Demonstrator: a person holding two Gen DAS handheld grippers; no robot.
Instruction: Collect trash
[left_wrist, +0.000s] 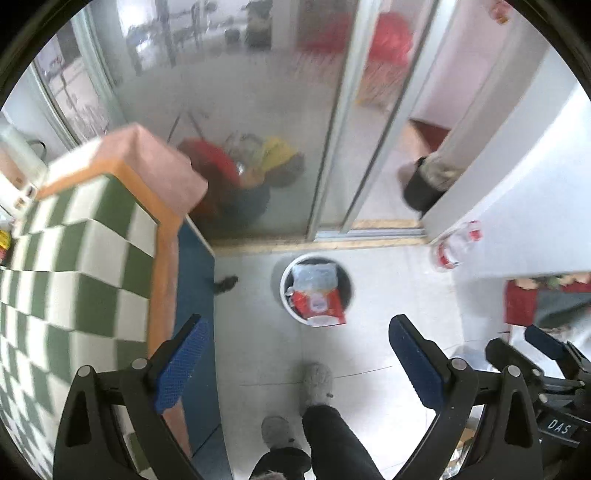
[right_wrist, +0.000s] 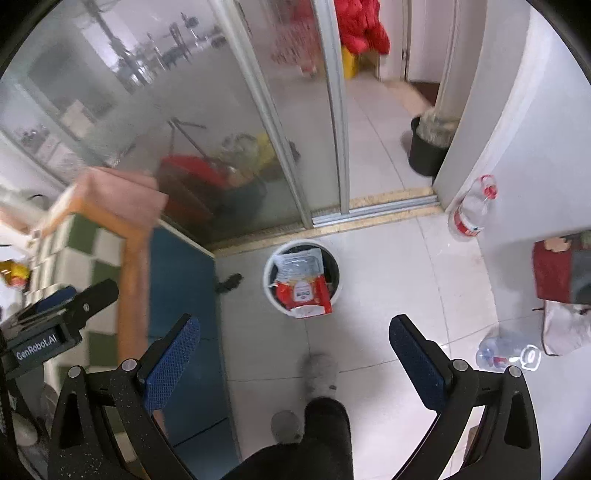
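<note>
A round white trash bin stands on the pale tiled floor below both grippers. Inside it lie a red and white wrapper and a clear plastic packet. My left gripper hangs high above the floor, open, with nothing between its blue pads. My right gripper is open wide and empty as well, pointing down at the bin. Each gripper shows at the edge of the other's view, the right gripper low right and the left gripper at the left.
A table with a green checked cloth and a blue side panel stands on the left. The person's legs and grey slippers are below. Plastic bottles stand and lie at the right, by a white wall. Glass sliding doors rise behind the bin.
</note>
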